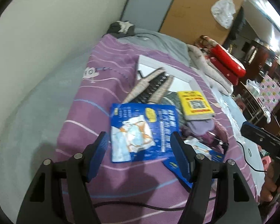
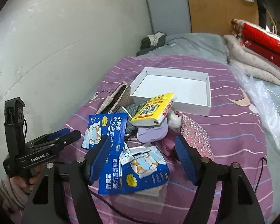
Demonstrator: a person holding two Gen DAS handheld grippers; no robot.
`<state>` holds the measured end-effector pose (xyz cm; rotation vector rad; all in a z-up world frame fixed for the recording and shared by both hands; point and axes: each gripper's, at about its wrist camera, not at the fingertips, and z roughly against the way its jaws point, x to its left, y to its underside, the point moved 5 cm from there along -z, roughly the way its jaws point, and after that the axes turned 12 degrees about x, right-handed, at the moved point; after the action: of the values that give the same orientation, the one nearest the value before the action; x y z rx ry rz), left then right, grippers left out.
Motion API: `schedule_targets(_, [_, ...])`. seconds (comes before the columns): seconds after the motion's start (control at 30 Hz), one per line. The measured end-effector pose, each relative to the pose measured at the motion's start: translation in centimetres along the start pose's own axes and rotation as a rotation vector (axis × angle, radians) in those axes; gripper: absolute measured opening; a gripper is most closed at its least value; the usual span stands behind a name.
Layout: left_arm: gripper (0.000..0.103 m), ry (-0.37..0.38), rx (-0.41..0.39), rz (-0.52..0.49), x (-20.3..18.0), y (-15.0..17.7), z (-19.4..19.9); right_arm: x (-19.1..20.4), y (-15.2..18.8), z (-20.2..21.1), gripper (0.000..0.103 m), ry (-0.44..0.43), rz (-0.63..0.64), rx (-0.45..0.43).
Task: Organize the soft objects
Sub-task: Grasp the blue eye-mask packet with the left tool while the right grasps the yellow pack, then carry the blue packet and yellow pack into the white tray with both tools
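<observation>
Between the wide-open, empty fingers of the left gripper [image 1: 139, 154], a blue eye-mask packet [image 1: 142, 126] lies flat on the purple striped bedspread [image 1: 80, 112]. Just beyond it sit a yellow tissue pack [image 1: 195, 101] and plaid pouches [image 1: 151, 85], with the empty white box [image 2: 170, 90] farther ahead. To the right, the right gripper [image 2: 141, 155] is also spread wide, holding nothing, above a second blue packet [image 2: 134, 169]. Sorting seems barely begun; next, one gripper likely needs to descend and pinch a packet's edge.
</observation>
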<state>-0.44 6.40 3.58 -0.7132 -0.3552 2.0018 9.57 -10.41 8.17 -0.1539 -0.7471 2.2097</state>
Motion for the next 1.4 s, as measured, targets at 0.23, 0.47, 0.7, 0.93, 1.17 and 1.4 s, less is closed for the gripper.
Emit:
schedule_targets(0.23, [0.069,0.035,0.081,0.058,1.7,-0.1,-2.3,-1.6,-2.1,-1.3,0.067,-0.035,0.007,0.084])
schedule_targets(0.47, [0.069,0.063,0.110,0.033,1.4,-0.8,-3.4,-3.9,-5.8,0.7,0.068,-0.023,0.053,0.101])
schedule_targets(0.7, [0.069,0.108,0.240,0.057,1.6,-1.3,-6.5,-4.2,-8.6,-3.8,0.068,-0.117,-0.045,0.112])
schedule_targets(0.93, [0.037,0.120,0.283,0.021,0.7,-0.1,-7.2,-4.6,-7.7,-10.4,0.064,-0.085,-0.112,0.201])
schedule_targets(1.17, [0.011,0.126,0.271,0.046,0.9,0.1,-6.0,-5.6,-6.9,-11.3,0.034,-0.152,-0.186,0.212])
schedule_targets(1.4, [0.006,0.138,0.203,0.013,0.0,-0.6,-3.4,-5.0,-7.5,-9.8,0.014,-0.199,-0.183,0.151])
